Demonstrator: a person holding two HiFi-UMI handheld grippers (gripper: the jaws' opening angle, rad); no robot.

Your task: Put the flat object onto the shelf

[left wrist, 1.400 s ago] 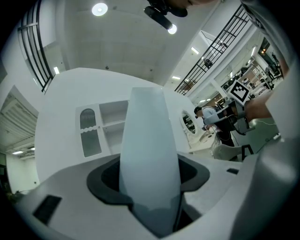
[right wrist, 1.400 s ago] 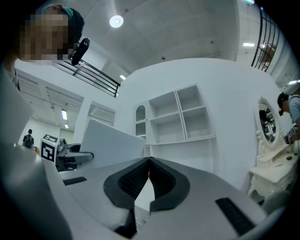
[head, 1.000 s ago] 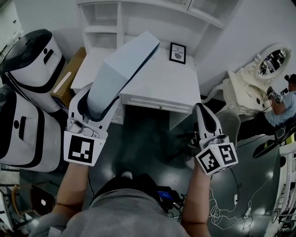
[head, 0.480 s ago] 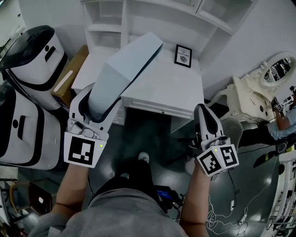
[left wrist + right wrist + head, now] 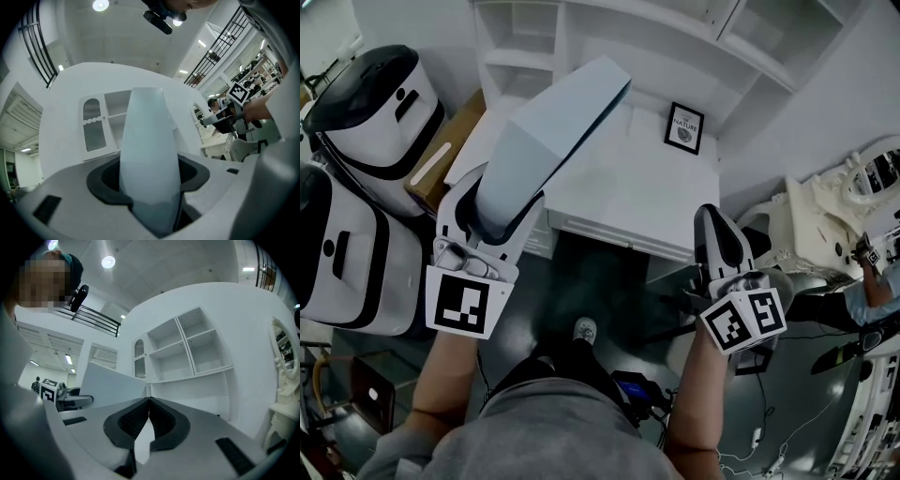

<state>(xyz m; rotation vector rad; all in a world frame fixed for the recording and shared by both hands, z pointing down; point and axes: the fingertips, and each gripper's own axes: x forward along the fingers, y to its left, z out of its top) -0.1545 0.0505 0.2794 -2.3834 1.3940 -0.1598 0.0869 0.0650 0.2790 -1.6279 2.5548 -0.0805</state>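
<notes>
In the head view the table (image 5: pixel 628 187) lies at the centre, and the shelf (image 5: pixel 609 37) stands behind it at 12 o'clock. A picture frame (image 5: pixel 684 128) stands on the table's far right part, at 1 o'clock. Left of the table, at 10 o'clock, a cardboard box (image 5: pixel 445 155) leans between the table and two bulky machines, one (image 5: pixel 380 112) behind the other (image 5: pixel 337 253). The left claw (image 5: pixel 492 211) is at 8 o'clock, before the table's left front corner. The flat object (image 5: pixel 553 141) sits between its jaws and reaches toward 1 o'clock above the table's left part. The right claw (image 5: pixel 710 214) is at 4 o'clock by the table's right front corner. An ornate dresser (image 5: pixel 825 202) stands well apart at 3 o'clock.
</notes>
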